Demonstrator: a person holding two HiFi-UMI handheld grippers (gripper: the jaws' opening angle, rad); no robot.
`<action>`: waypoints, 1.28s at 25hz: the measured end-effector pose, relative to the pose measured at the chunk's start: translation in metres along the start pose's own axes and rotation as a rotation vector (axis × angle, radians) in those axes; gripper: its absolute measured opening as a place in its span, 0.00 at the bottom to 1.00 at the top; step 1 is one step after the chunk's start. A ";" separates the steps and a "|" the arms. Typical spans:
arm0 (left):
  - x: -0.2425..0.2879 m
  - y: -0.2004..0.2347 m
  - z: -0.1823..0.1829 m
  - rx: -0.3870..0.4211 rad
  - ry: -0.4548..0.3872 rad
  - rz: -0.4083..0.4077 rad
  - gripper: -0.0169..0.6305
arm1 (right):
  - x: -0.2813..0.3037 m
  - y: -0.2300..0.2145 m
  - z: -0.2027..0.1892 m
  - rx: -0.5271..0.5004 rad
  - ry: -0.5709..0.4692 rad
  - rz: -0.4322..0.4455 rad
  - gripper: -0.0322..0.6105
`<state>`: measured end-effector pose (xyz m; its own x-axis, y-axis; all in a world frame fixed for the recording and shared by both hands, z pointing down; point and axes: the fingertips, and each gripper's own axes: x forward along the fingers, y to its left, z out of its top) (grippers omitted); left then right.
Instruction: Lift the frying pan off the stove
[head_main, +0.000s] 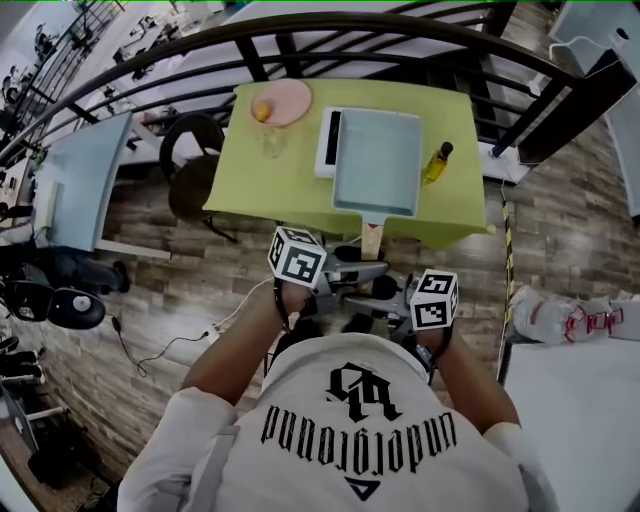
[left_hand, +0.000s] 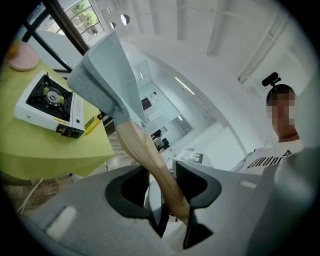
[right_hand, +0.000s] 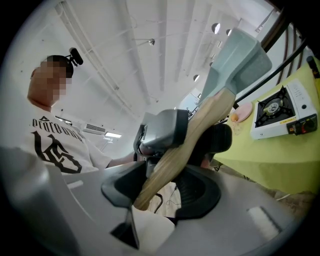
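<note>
The square grey-blue frying pan (head_main: 376, 160) hangs in the air over the near part of the green table (head_main: 455, 215), clear of the white camping stove (head_main: 327, 142). Its wooden handle (head_main: 372, 240) points back toward me. Both grippers point level and face each other across that handle. My left gripper (left_hand: 176, 227) is shut on the handle (left_hand: 150, 157), with the pan (left_hand: 105, 75) rising up and left of it. My right gripper (right_hand: 150, 215) is shut on the handle (right_hand: 172, 157) near its end, below the pan (right_hand: 235, 60). The stove (left_hand: 47, 105) stands bare on the table.
On the table are a pink plate (head_main: 282, 100) with an orange fruit, a glass (head_main: 272, 142) and an oil bottle (head_main: 438, 162). A black curved railing (head_main: 300, 30) runs behind it. A dark chair (head_main: 195, 165) stands left, white bags (head_main: 560, 315) lie right.
</note>
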<state>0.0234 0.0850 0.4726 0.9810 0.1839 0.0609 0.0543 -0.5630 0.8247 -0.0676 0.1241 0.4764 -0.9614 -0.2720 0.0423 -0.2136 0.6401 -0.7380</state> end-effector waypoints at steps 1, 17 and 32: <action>-0.002 -0.002 -0.002 0.003 0.003 -0.002 0.31 | 0.002 0.003 -0.001 -0.001 -0.003 -0.002 0.35; -0.105 -0.053 -0.056 0.058 0.035 -0.077 0.31 | 0.101 0.068 -0.044 -0.049 -0.049 -0.058 0.35; -0.172 -0.093 -0.103 0.084 0.104 -0.127 0.32 | 0.165 0.119 -0.080 -0.053 -0.093 -0.108 0.35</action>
<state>-0.1691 0.1886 0.4430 0.9412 0.3372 0.0207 0.1958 -0.5945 0.7799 -0.2653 0.2129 0.4492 -0.9124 -0.4055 0.0551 -0.3263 0.6396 -0.6961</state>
